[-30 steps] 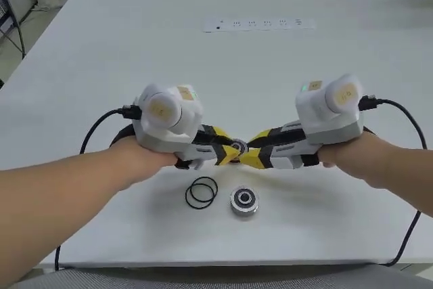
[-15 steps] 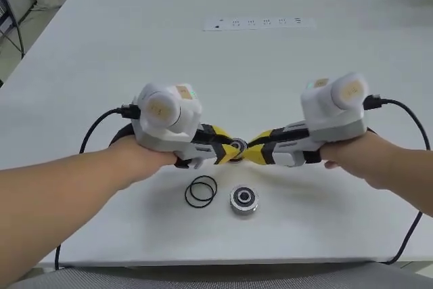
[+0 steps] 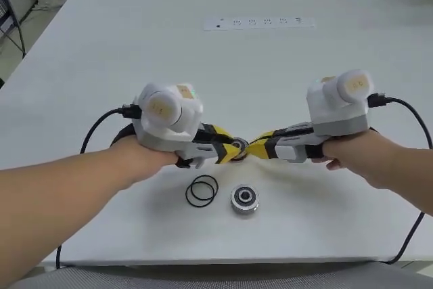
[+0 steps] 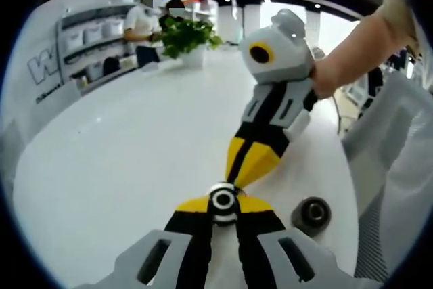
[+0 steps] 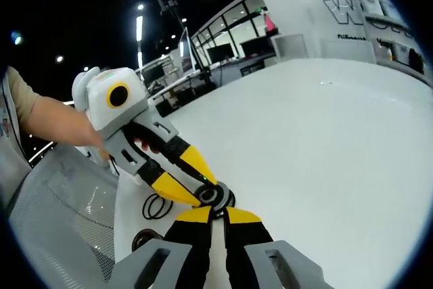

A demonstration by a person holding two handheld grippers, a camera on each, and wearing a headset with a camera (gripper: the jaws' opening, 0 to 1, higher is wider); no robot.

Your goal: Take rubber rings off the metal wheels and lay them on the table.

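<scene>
Drawing away toward the right edge of the head view, the right gripper [image 3: 252, 151] is sitting further out than a second ago, while the left gripper [image 3: 229, 151] is staying put at centre. Beneath both, the white tabletop [image 3: 135, 65] is running to the top of the frame, a power strip [image 3: 259, 24] lying well apart at upper centre. The left fingers [image 4: 193, 206] are clenching a metal wheel [image 4: 222, 198] in the air, its axle pointing back along them. The right fingers [image 5: 240, 218] are pinching shut at that wheel's rim from the opposite side; whether they are catching its rubber ring is too small to tell. So the pull is running sideways along the line between the grippers, with nothing standing in the way. Lower centre, two loose rings [image 3: 201, 191] are lying overlapped, with a second wheel [image 3: 243, 199] just beside them to the right.
</scene>
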